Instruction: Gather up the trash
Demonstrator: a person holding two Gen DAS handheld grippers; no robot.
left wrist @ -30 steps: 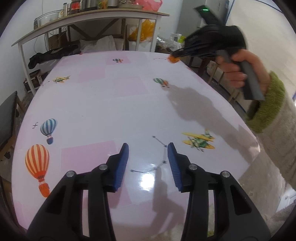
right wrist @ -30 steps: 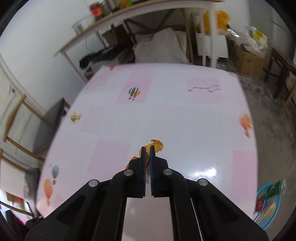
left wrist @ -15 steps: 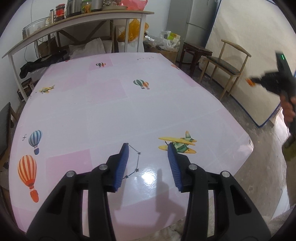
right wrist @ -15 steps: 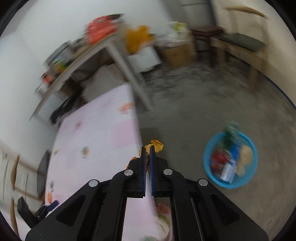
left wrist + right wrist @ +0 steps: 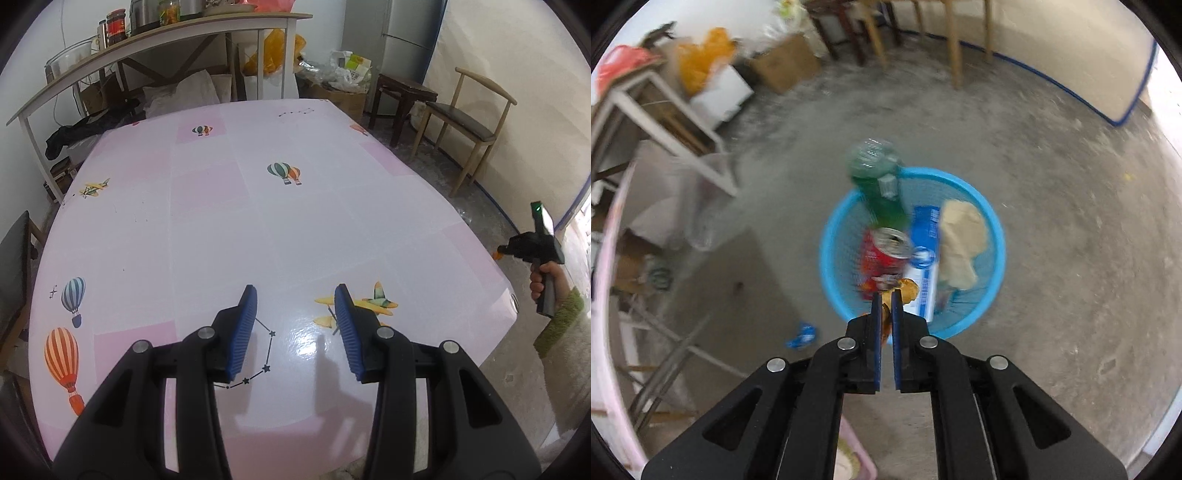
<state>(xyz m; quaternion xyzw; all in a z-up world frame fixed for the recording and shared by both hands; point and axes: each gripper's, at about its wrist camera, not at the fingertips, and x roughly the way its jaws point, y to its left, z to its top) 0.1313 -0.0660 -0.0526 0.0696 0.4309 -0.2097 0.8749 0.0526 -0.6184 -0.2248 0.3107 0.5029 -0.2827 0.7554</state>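
Right hand-held gripper (image 5: 885,295) pinches orange peel (image 5: 908,288) above blue basket (image 5: 995,236)

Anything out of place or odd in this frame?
One stray: a blue scrap lies on the floor left of the blue basket, not in it. Otherwise normal: the right gripper pinches an orange peel above the basket; the table looks bare.
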